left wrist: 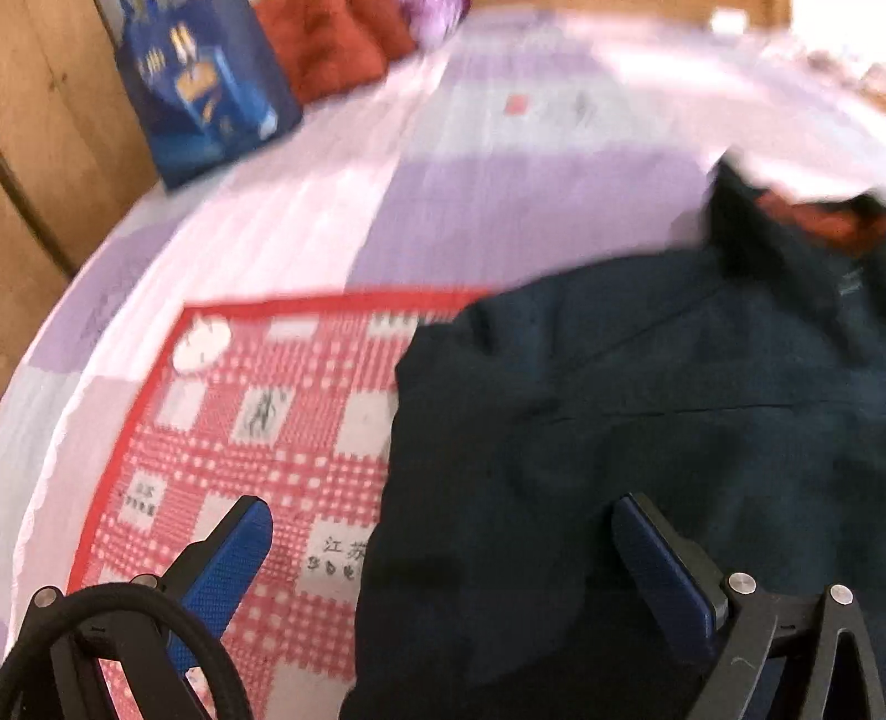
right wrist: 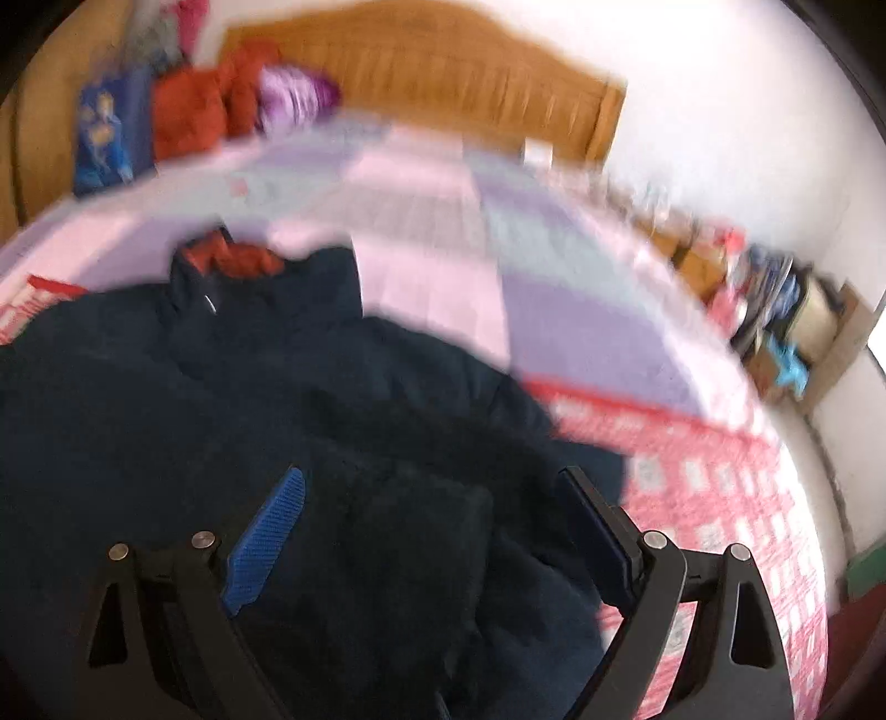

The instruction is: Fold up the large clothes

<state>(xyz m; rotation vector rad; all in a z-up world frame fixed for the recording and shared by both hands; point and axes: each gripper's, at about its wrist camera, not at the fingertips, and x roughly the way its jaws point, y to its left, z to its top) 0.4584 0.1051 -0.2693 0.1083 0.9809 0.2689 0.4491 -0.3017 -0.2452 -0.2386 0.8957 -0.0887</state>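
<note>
A large dark navy jacket [left wrist: 637,421] with a red-orange collar lining [left wrist: 819,221] lies spread on a red-and-white checked cloth [left wrist: 249,421] on the bed. In the right wrist view the jacket [right wrist: 277,399] fills the lower left, its collar lining [right wrist: 238,257] at the far end. My left gripper [left wrist: 443,520] is open and empty, above the jacket's left edge. My right gripper [right wrist: 434,487] is open and empty, above the jacket's right part. Both views are blurred.
The bed has a pink and purple patchwork sheet [left wrist: 443,183]. A blue box [left wrist: 205,94] and red bedding [left wrist: 332,44] sit at the far left by the wooden headboard [right wrist: 443,61]. Cluttered items [right wrist: 775,310] line the floor right of the bed.
</note>
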